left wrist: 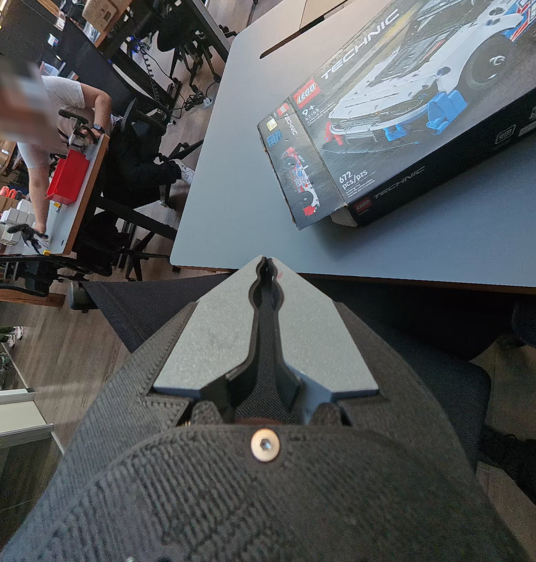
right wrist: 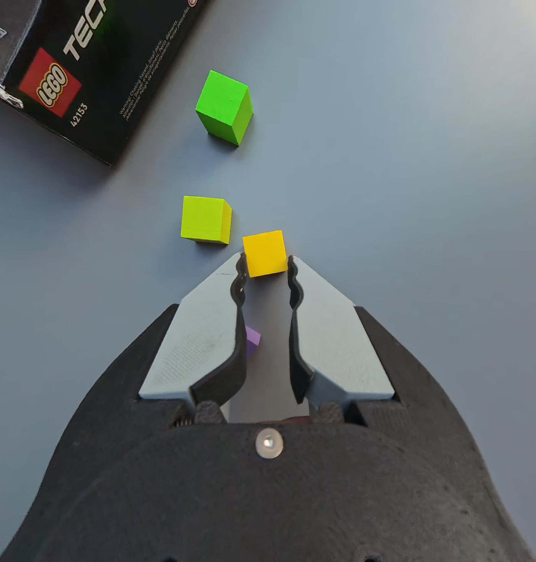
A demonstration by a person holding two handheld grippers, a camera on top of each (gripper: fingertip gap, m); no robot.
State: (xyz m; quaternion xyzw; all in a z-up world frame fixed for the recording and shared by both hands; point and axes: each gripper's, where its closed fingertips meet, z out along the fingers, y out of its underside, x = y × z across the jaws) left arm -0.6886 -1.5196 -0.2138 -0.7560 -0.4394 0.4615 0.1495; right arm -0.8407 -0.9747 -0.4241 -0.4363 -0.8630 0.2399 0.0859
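Grey-blue tabletop (right wrist: 382, 152) under your right gripper (right wrist: 265, 258); office floor, desks and a seated person (left wrist: 63, 121) off to the left of your left gripper (left wrist: 266, 260).

Count: 4 cubes in the right wrist view, 1 toy-brick box (left wrist: 397, 121), 2 grippers.
- 1 orange-yellow cube (right wrist: 264, 253) sits between your right fingertips. Left pad looks to touch its side; right pad is right at its corner, can't tell if it presses. Fingers stand apart, about cube width.
- 1 lime-yellow cube (right wrist: 204, 219) just beside it, up and left, not touching.
- 1 green cube (right wrist: 224, 106) farther ahead, near the box's dark side (right wrist: 78, 76).
- 1 purple cube (right wrist: 252, 340), mostly hidden under your right gripper's left finger.

Left gripper: fingers together at the tips, nothing between them. It hovers at the table's near edge (left wrist: 413, 281), by the rounded corner; dark fabric below.

Room: tabletop to the right of the cubes is open. Box lies flat, its end flap slightly open, well apart from your left gripper w/ bare surface between.
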